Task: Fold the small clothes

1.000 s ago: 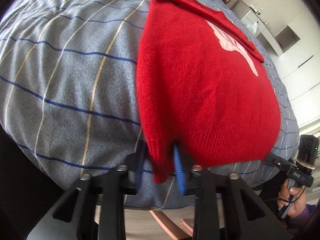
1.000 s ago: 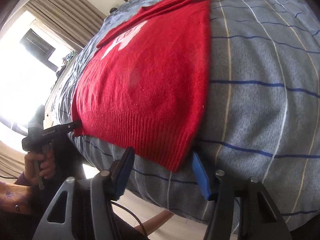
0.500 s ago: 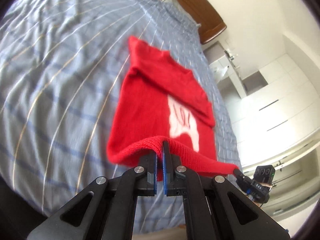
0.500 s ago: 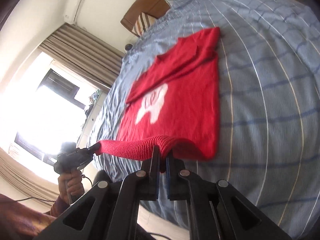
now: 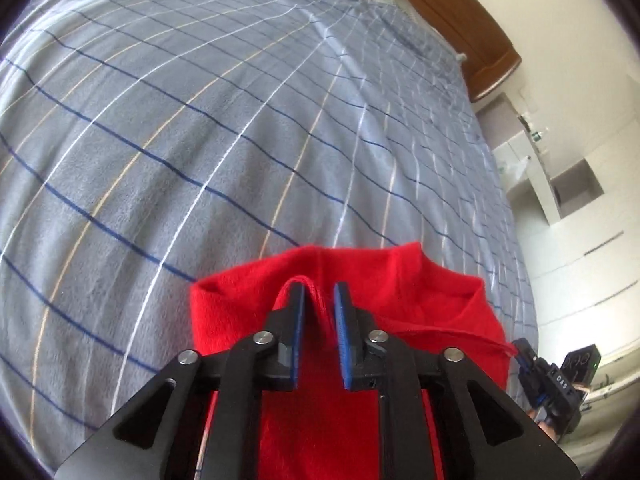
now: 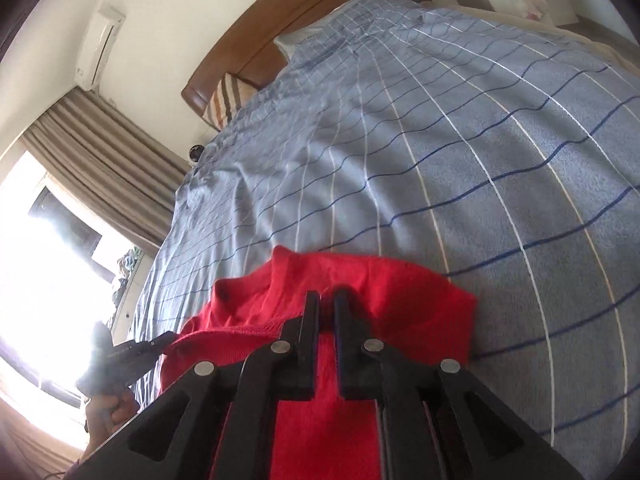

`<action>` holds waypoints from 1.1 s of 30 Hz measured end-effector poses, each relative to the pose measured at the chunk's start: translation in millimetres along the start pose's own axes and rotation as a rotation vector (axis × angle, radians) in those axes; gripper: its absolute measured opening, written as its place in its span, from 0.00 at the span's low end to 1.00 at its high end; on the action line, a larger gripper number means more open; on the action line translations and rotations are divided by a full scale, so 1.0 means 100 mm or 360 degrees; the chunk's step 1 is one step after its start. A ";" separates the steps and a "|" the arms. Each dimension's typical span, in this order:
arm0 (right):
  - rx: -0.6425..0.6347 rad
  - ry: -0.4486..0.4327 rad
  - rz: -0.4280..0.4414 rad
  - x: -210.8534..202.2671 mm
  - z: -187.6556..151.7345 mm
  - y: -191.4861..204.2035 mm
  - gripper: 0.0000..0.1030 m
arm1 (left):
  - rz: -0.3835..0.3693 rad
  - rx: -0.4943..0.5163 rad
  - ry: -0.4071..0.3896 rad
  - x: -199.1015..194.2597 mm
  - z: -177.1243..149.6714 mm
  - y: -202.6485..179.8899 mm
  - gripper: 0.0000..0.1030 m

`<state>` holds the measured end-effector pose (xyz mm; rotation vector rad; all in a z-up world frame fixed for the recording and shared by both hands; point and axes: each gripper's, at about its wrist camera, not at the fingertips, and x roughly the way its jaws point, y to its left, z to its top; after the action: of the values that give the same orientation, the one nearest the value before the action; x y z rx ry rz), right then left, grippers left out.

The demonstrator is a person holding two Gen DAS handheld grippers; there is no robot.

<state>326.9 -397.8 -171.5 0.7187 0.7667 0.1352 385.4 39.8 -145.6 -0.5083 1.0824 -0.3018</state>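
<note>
A red knitted sweater (image 5: 424, 300) lies folded over on the grey-blue checked bedspread (image 5: 200, 140). Its hem has been brought forward over the upper part. My left gripper (image 5: 320, 292) sits over the fold with its blue pads a little apart and a pinch of red knit between them. My right gripper (image 6: 327, 300) is on the other hem corner of the sweater (image 6: 400, 292), its jaws narrowly parted with red fabric in the gap. Each gripper shows at the edge of the other's view.
A wooden headboard (image 6: 248, 60) and pillows stand at the far end of the bed. A bright window with curtains (image 6: 100, 160) is on the left. White cabinets (image 5: 560, 184) are on the right of the bed.
Both grippers carried the hem forward over the sweater and lowered it onto the upper part. Both pairs of jaws have opened slightly from their tight pinch.
</note>
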 end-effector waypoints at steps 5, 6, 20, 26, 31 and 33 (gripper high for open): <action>0.0074 -0.0088 0.0007 -0.14 0.05 -0.16 0.37 | 0.0057 -0.0016 -0.0172 -0.28 0.07 0.18 0.77; 0.0011 -0.0091 -0.0005 -0.22 0.02 -0.12 0.37 | 0.0074 -0.0006 -0.0183 -0.34 0.07 0.21 0.77; -0.0688 0.0152 -0.0267 -1.00 -1.42 0.15 0.49 | 0.0323 0.0568 -0.0143 -1.04 -1.42 0.12 0.84; -0.0653 -0.0300 -0.0548 -1.69 -1.74 -0.11 0.81 | 0.0503 0.0519 -0.0532 -1.45 -1.57 0.37 0.96; -0.0460 -0.0316 -0.0737 -1.73 -1.78 -0.56 0.81 | 0.0665 0.0321 -0.0584 -1.27 -1.28 0.66 0.96; -0.0410 -0.0305 -0.0705 -1.72 -1.81 -0.65 0.84 | 0.0724 0.0266 -0.0557 -1.14 -1.21 0.78 0.96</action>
<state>70.8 -410.7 -201.6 0.3006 0.6922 -0.2315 225.2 130.1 -146.0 -0.1464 0.7940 0.0961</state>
